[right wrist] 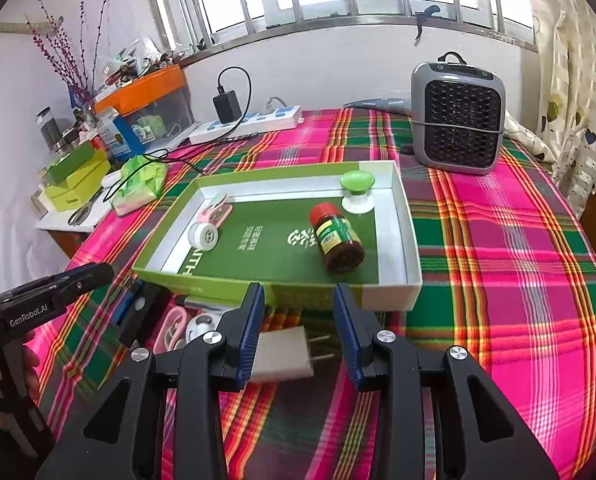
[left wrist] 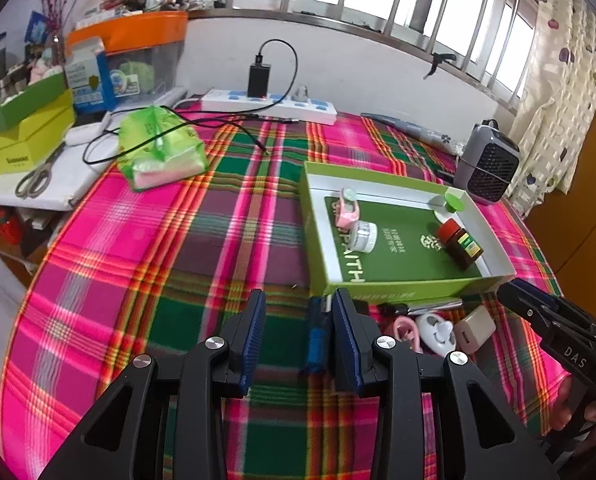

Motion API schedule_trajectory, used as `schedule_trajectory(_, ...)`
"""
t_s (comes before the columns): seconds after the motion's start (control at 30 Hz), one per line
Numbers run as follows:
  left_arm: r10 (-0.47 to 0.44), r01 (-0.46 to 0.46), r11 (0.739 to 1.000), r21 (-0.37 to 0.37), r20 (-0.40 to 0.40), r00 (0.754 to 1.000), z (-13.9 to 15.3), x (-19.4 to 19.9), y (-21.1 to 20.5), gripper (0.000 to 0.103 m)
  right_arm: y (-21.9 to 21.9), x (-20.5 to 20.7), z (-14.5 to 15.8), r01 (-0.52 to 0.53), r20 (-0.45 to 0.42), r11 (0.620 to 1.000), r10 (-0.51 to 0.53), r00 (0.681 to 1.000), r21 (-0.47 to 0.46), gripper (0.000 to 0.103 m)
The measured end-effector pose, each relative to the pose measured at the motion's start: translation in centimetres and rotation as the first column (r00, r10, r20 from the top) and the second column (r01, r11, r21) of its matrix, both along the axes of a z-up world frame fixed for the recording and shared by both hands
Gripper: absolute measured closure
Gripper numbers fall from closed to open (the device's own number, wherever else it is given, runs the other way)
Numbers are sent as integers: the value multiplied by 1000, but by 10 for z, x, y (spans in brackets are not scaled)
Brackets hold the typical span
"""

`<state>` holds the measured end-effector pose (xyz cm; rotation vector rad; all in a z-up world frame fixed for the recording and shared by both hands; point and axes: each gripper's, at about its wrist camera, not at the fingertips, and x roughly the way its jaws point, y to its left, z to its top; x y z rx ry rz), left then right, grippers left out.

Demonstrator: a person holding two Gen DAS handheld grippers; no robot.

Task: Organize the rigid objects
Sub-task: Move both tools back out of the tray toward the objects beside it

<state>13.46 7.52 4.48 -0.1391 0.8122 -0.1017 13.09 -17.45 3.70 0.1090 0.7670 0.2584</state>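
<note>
A green box lid (left wrist: 317,216) (right wrist: 411,256) lies on the plaid cloth as a tray. It holds a brown red-capped jar (left wrist: 459,243) (right wrist: 336,238) on its side, a white round jar (left wrist: 365,235) (right wrist: 204,235), a pink clip (left wrist: 347,209) (right wrist: 218,209) and a green knob (left wrist: 453,202) (right wrist: 357,190). In front of it lie a white plug adapter (left wrist: 473,330) (right wrist: 284,354), a white oval gadget (left wrist: 437,332) (right wrist: 200,326), a pink clip (left wrist: 405,330) (right wrist: 172,328) and a blue item (left wrist: 317,338) (right wrist: 124,308). My left gripper (left wrist: 299,312) is open and empty beside the blue item. My right gripper (right wrist: 299,308) is open over the adapter.
A grey fan heater (right wrist: 457,120) (left wrist: 487,164) stands behind the tray. A power strip with charger (left wrist: 268,104) (right wrist: 246,122), a green tissue pack (left wrist: 162,148) (right wrist: 140,184), scissors (left wrist: 38,178) and stacked boxes (left wrist: 26,132) sit at the left rear.
</note>
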Motion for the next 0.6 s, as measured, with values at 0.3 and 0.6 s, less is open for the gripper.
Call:
schedule_trajectory(0.3, -39, 40, 999, -9, 21, 999, -7, -13, -4, 71, 4, -12, -3, 10, 0, 1000, -10, 1000, 1, 66)
schedule_trajectory(0.6, 7, -7, 1000, -28, 9, 1000, -12, -11, 7, 76, 4, -15, -4, 28, -2, 1000, -28, 1000, -9, 66)
